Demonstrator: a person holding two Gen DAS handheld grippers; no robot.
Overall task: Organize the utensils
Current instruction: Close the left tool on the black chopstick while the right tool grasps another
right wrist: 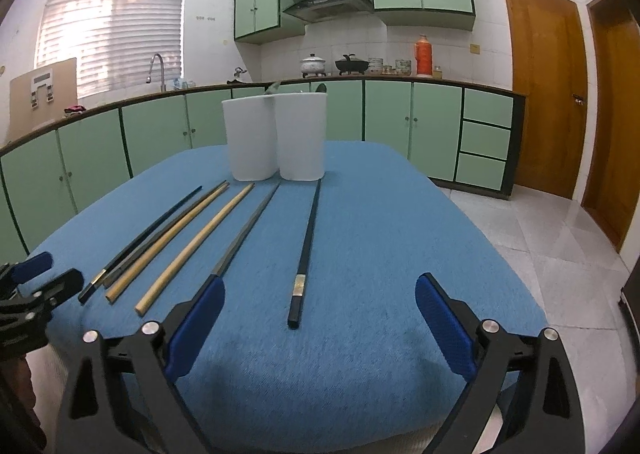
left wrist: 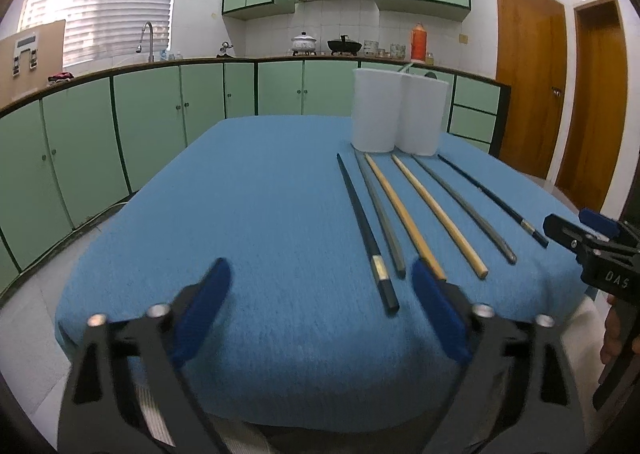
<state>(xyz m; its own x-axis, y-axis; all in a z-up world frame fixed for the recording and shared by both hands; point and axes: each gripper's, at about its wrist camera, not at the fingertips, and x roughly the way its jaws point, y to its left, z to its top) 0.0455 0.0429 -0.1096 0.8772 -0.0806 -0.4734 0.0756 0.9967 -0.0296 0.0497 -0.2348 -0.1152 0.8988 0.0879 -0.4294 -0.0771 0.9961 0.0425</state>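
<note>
Several chopsticks lie side by side on a blue cloth-covered table [left wrist: 240,214]: black [left wrist: 366,234], grey [left wrist: 380,216], two bamboo [left wrist: 438,216], another grey and another black [left wrist: 492,200]. Two white holders [left wrist: 400,114] stand behind their tips, with a utensil tip showing inside. In the right wrist view the chopsticks fan out before the holders [right wrist: 276,134], a black one [right wrist: 306,250] nearest. My left gripper [left wrist: 320,310] is open and empty at the near table edge, left of the chopsticks. My right gripper [right wrist: 320,322] is open and empty, over the black chopstick's end.
Green kitchen cabinets [left wrist: 160,114] and a counter with sink, pots and an orange thermos [left wrist: 419,42] run behind the table. Wooden doors [right wrist: 544,90] stand at the right. Tiled floor [right wrist: 540,246] lies right of the table.
</note>
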